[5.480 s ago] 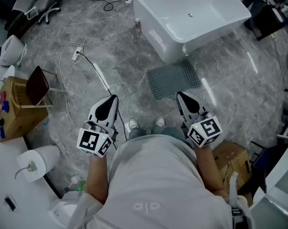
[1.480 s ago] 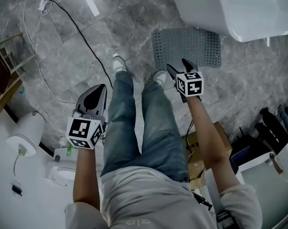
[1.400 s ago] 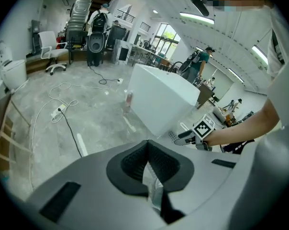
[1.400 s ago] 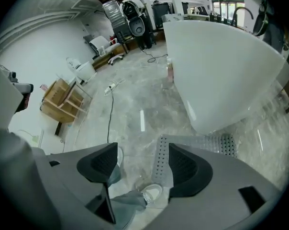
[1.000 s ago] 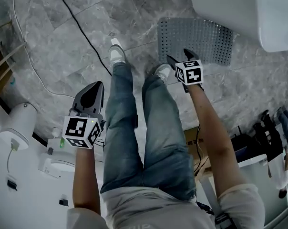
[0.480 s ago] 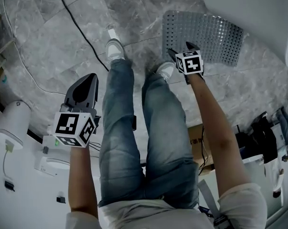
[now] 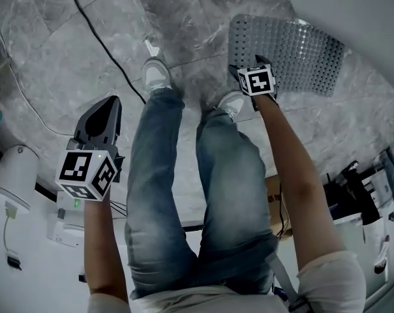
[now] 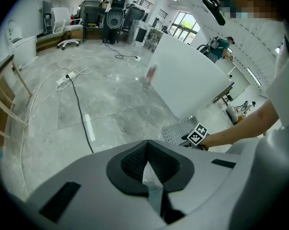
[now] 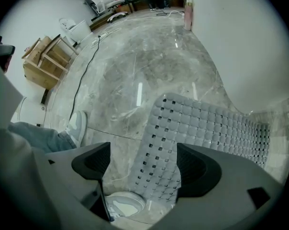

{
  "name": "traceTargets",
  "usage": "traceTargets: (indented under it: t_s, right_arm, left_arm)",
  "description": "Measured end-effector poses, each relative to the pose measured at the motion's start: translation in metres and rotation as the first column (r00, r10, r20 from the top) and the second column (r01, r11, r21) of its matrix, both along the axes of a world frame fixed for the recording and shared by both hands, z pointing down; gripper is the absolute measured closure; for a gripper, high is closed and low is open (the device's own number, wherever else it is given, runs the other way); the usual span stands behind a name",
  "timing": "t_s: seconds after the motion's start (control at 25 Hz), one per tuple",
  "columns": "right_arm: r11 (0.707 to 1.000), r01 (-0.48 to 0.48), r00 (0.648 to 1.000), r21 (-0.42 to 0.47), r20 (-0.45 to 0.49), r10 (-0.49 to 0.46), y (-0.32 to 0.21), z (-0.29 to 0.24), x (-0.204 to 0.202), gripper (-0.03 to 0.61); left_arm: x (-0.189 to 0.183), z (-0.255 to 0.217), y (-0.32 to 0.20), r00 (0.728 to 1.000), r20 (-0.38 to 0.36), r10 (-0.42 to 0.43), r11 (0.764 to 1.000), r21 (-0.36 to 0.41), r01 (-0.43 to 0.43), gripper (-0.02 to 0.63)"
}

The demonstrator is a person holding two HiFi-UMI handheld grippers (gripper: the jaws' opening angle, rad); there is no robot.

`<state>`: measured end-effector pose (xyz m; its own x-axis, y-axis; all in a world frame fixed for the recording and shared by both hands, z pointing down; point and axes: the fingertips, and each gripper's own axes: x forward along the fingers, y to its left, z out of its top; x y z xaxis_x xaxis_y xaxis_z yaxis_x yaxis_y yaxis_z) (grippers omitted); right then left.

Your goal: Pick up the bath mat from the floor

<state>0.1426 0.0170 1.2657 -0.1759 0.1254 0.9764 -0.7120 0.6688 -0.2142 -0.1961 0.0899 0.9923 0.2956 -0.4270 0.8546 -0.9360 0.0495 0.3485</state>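
The grey perforated bath mat (image 7: 288,47) lies flat on the marble floor beside the white tub (image 7: 360,5). My right gripper (image 7: 248,66) is stretched down to the mat's near-left corner, marker cube on top. In the right gripper view its jaws are opening wide; the mat (image 9: 202,123) runs between and beyond them, and neither pad touches it. My left gripper (image 7: 108,103) hangs back at the left, above the floor, away from the mat. In the left gripper view its jaws meet, with a pale strip at the seam.
The person's legs and pale shoes (image 7: 155,75) stand just left of the mat, one toe (image 9: 119,206) under the right jaws. A black cable (image 7: 99,41) crosses the floor. A wooden rack (image 9: 44,63) and a pink bottle (image 9: 188,11) stand farther off.
The person has bent lower. The right gripper has reached forward and down to the mat's near corner and its jaws have widened. The left gripper has drifted left and back.
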Motion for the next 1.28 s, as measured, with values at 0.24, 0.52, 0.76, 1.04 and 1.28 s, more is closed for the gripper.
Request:
traceTargets:
  t_s: [0.24, 0.52, 0.76, 1.04, 1.28]
  right_arm:
    - [1.000, 0.023, 0.998, 0.004, -0.051, -0.022, 0.009, 0.050, 0.011, 0.155]
    - [0.998, 0.049, 0.994, 0.038, -0.099, -0.045, 0.011, 0.085, 0.018, 0.132]
    - [0.997, 0.054, 0.990, 0.056, -0.135, -0.046, 0.005, 0.109, 0.024, 0.127]
    - [0.997, 0.059, 0.986, 0.050, -0.162, -0.050, 0.006, 0.114, 0.024, 0.127]
    - [0.998, 0.056, 0.979, 0.030, -0.200, -0.049, -0.002, 0.112, 0.029, 0.164]
  left_arm:
    - [-0.015, 0.039, 0.007, 1.000, -0.003, 0.020, 0.999, -0.029, -0.020, 0.598]
    - [-0.020, 0.068, 0.010, 0.998, 0.006, 0.063, 0.997, -0.035, -0.063, 0.598]
    - [-0.026, 0.081, 0.003, 0.998, 0.008, 0.054, 0.998, -0.040, -0.054, 0.598]
    - [-0.026, 0.086, -0.002, 0.997, 0.007, 0.080, 0.996, -0.039, -0.080, 0.598]
    - [-0.026, 0.083, -0.003, 0.996, 0.011, 0.087, 0.996, -0.034, -0.086, 0.598]
